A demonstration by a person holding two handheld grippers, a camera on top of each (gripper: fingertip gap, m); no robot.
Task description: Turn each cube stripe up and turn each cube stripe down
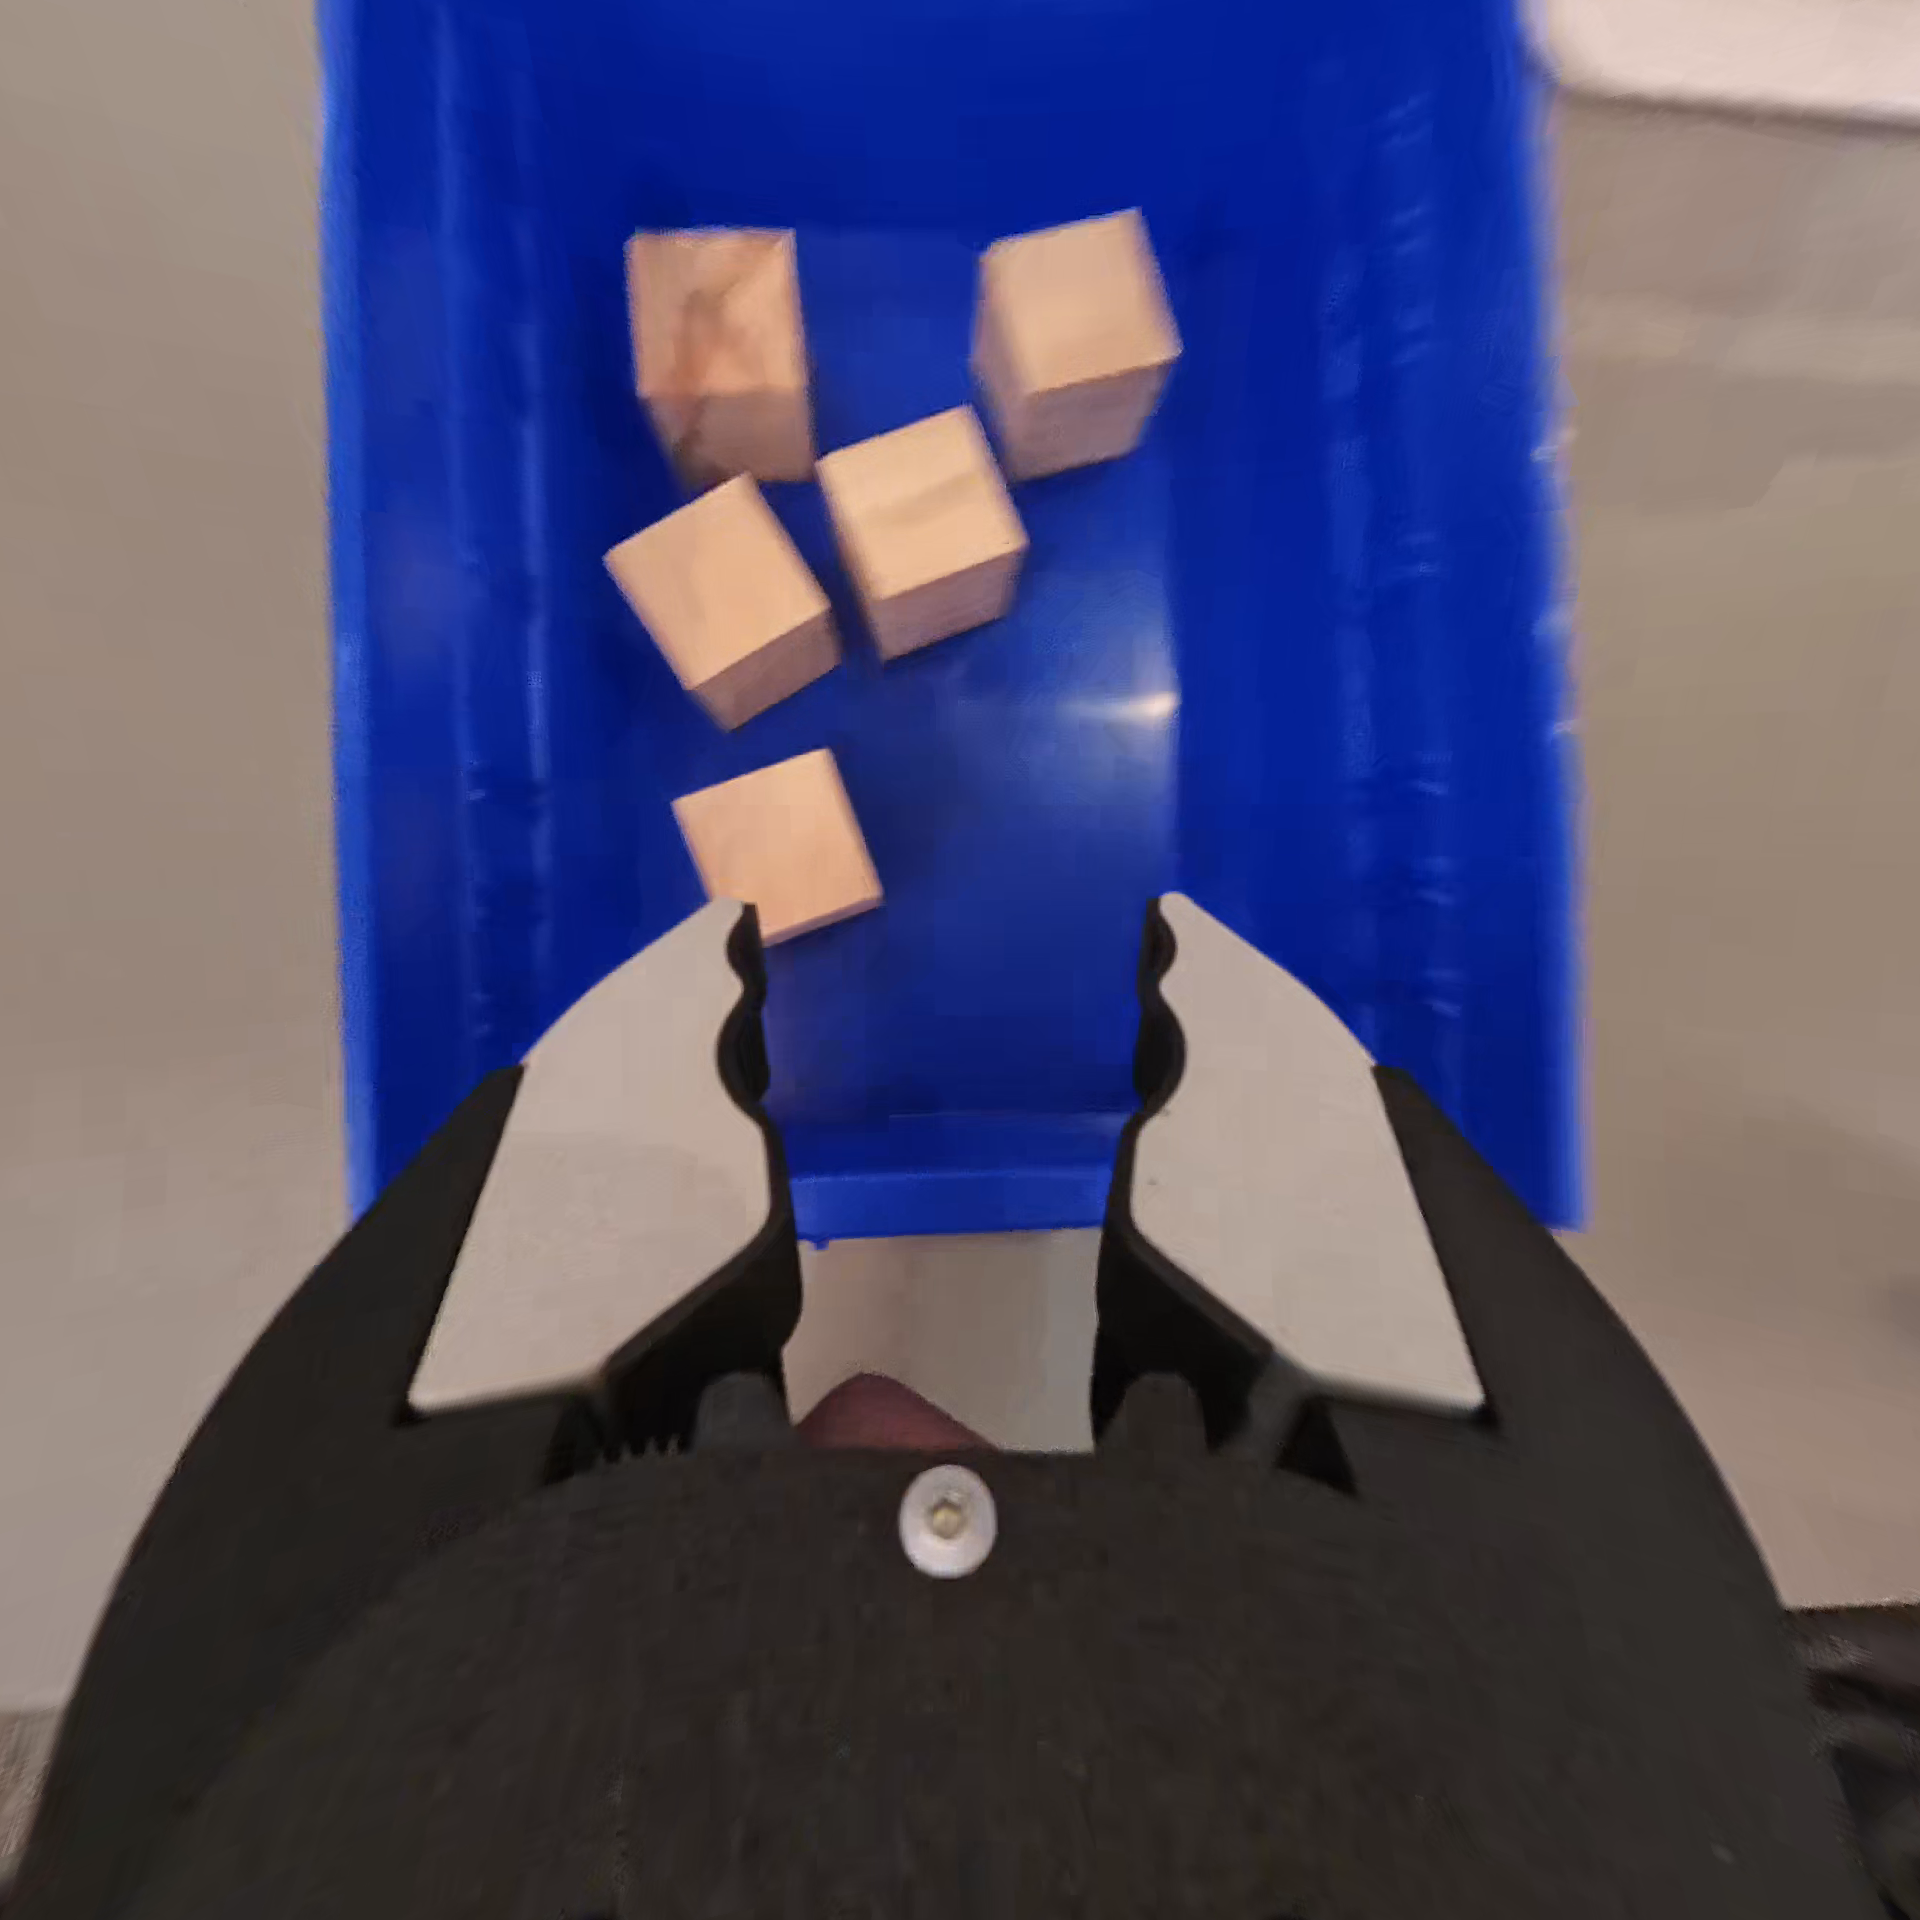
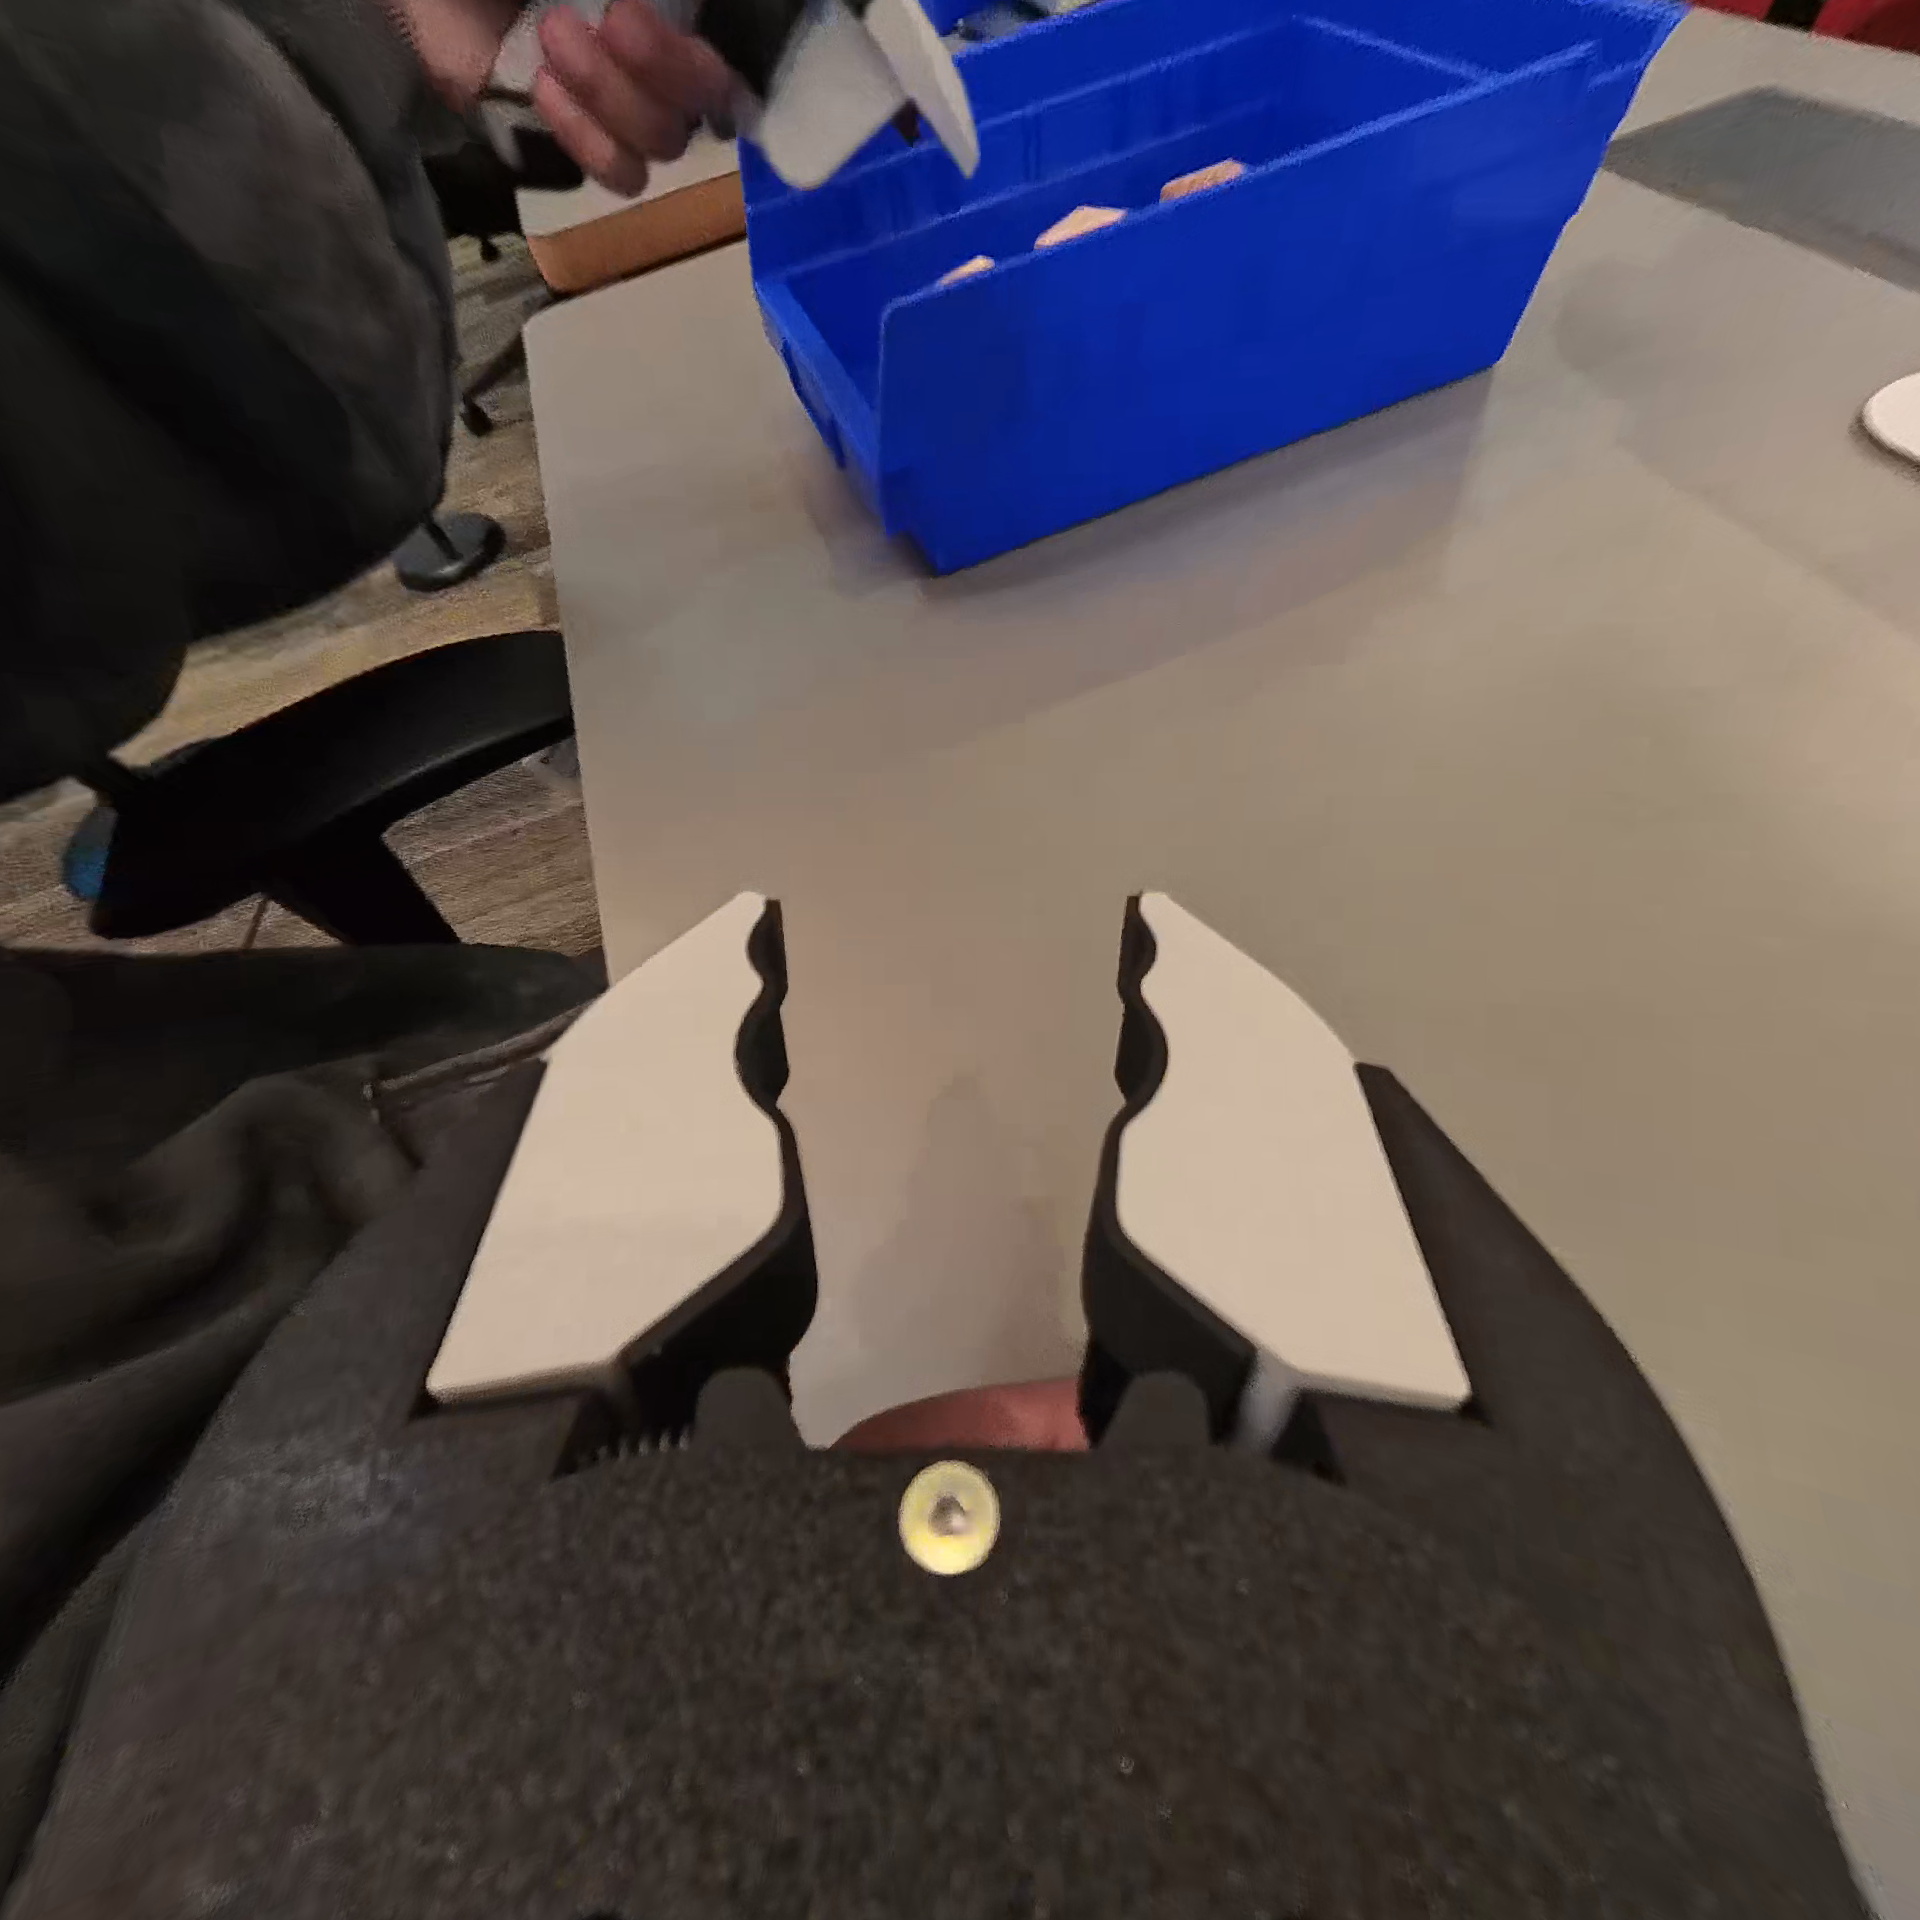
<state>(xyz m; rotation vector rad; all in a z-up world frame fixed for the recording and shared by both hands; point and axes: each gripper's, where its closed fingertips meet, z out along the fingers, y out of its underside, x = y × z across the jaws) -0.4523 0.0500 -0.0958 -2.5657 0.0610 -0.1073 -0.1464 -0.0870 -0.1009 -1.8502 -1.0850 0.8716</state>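
Blue bin (image 1: 1351,623) long axis runs away from left tongs (image 1: 951,914); tongs agape.

A grey table (image 2: 1299,779) carries a blue bin (image 2: 1174,416) (cubes inside) and a white disc (image 2: 1896,416) at its edge.

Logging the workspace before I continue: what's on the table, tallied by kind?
Wooden cubes: 5
Blue bin: 1
White round object at the table edge, cut off: 1
Total: 7
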